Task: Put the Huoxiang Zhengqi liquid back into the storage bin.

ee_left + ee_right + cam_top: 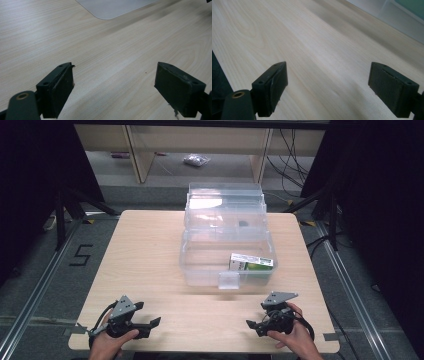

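Left gripper [152, 324] and right gripper [252, 325] near surface [145, 255] front edge, jaws apart, empty; clear bin [227, 270] well ahead, bare wood between.

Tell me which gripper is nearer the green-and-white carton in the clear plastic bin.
Right. The right gripper sits just below the green-and-white carton; the left gripper lies far left.

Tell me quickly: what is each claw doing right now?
Left claw: open, holding nothing, over the table.
Right claw: open, holding nothing, over the table.

Clear bin [200, 265] on wooden table [145, 260]
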`<action>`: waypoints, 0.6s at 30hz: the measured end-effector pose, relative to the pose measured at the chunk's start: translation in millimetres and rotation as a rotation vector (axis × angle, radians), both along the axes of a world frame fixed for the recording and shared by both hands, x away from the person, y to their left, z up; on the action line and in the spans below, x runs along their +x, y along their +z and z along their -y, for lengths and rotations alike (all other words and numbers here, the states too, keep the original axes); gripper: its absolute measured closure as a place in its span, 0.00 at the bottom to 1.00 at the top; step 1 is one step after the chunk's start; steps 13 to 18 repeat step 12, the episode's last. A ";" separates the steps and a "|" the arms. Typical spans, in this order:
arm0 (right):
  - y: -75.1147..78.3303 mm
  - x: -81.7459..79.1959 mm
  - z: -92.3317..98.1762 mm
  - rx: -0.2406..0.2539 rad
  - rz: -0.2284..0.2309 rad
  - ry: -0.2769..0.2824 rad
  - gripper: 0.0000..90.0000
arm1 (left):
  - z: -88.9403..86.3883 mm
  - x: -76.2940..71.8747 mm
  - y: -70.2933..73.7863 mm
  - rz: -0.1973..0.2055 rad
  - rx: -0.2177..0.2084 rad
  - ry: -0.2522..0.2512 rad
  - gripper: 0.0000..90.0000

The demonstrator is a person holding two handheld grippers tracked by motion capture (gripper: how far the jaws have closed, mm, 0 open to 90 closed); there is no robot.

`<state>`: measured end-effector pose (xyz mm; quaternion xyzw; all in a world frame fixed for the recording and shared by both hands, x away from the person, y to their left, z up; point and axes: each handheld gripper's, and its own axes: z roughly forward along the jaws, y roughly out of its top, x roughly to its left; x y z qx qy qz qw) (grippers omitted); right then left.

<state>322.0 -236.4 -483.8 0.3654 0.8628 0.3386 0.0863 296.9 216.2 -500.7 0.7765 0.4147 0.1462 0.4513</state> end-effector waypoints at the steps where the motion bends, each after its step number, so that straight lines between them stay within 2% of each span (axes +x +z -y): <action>1: 1.4 0.0 1.1 -0.017 0.005 0.017 0.19 | 0.0 0.0 0.0 0.001 -0.002 0.001 0.17; 2: 0.4 -1.9 -0.7 0.000 -0.013 -0.004 0.19 | 0.0 0.0 0.0 0.001 -0.001 0.001 0.17; 5: -0.2 -2.1 -0.3 -0.010 -0.011 -0.005 0.19 | -0.1 0.0 -0.1 0.001 -0.001 0.000 0.17; 6: 0.0 -2.8 -0.2 -0.013 -0.030 -0.027 0.19 | -0.1 0.0 -0.1 0.001 0.000 0.000 0.17; 9: -1.5 -0.5 1.2 -0.010 -0.007 0.000 0.19 | -0.1 -0.1 0.0 0.001 0.000 0.000 0.17; 11: -0.2 -0.9 1.5 -0.021 -0.022 0.002 0.19 | -0.1 -0.1 0.1 0.001 0.001 0.000 0.16; 12: -0.4 0.3 2.3 -0.026 -0.007 0.013 0.19 | -0.2 -0.2 0.0 0.001 0.001 0.000 0.17; 18: -0.4 0.3 2.3 -0.026 -0.007 0.013 0.19 | -0.2 -0.2 0.0 0.001 0.001 0.000 0.17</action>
